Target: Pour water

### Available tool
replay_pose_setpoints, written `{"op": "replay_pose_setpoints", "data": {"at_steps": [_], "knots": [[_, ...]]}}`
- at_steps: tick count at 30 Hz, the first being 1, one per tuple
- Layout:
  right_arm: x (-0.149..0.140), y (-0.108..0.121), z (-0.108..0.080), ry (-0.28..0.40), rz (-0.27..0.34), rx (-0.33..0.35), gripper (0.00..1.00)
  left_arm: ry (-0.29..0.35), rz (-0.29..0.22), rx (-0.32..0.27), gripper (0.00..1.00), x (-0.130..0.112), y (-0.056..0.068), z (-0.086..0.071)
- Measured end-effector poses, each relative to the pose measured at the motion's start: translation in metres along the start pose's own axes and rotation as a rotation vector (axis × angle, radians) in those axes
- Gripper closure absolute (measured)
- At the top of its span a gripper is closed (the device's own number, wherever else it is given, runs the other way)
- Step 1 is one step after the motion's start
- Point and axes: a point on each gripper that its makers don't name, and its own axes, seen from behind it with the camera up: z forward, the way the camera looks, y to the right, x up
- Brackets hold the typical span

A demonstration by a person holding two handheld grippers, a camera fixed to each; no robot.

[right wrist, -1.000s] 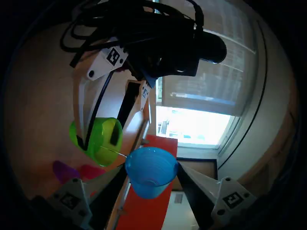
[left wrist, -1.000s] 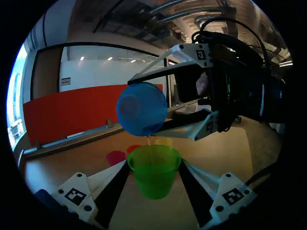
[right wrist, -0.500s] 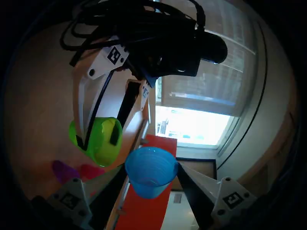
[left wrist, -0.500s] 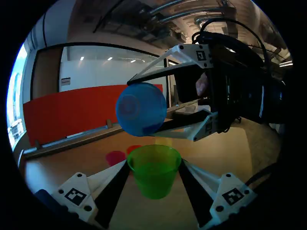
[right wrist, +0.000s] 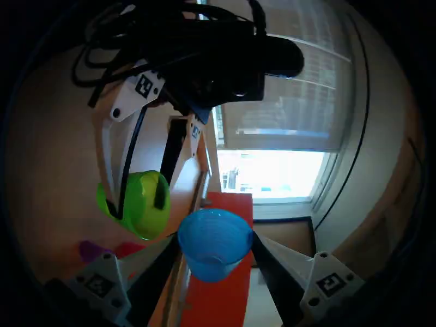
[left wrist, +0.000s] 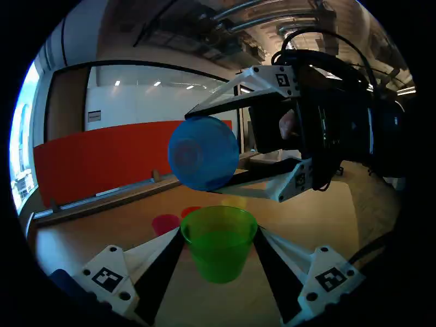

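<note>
In the left gripper view, a red wall panel is running along the far side of the table. A pink cup is standing on the table with a red cup just beside it. A yellow cup is standing further right, partly hidden. In the middle, the left gripper is holding the green cup upright, both fingers pressing on its sides. Above it and apart from it, the blue cup is lying tipped over with its base facing the camera. The fingers of the right gripper are clamping it, reaching in from the right. In the right gripper view, the green cup is showing at left, the blue cup is sitting between that gripper's fingers, and a bright window is glowing to the right.
</note>
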Motion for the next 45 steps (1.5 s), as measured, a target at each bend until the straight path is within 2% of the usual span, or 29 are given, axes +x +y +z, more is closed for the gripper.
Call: {"op": "replay_pose_setpoints", "data": {"at_steps": [6,12,18,21,24,32,36,45], "knots": [[-0.018,0.003,0.0,-0.009,0.225,-0.022,0.06,-0.008,-0.008,-0.003,0.13,-0.001,-0.001,-0.002],[-0.034,-0.002,-0.005,-0.027,0.532,-0.022,0.06,-0.003,-0.006,0.009,0.13,0.0,-0.005,-0.004],[-0.037,-0.016,-0.01,-0.03,0.823,-0.001,0.06,-0.002,-0.014,0.011,0.13,0.0,-0.006,-0.003],[-0.04,-0.016,-0.012,-0.028,0.948,-0.006,0.06,0.002,-0.017,0.013,0.13,0.001,-0.007,-0.004],[-0.043,-0.018,-0.015,-0.027,1.047,-0.005,0.06,0.004,-0.017,0.015,0.13,0.003,-0.008,-0.005],[-0.039,-0.026,-0.017,-0.029,1.256,0.024,0.06,0.018,-0.023,0.024,0.13,0.009,-0.011,-0.008],[-0.038,-0.028,-0.017,-0.027,1.326,0.03,0.06,0.02,-0.024,0.026,0.13,0.01,-0.011,-0.009],[-0.044,-0.038,-0.022,-0.056,1.367,0.02,0.06,0.003,-0.022,0.033,0.13,0.004,-0.013,-0.01]]}}
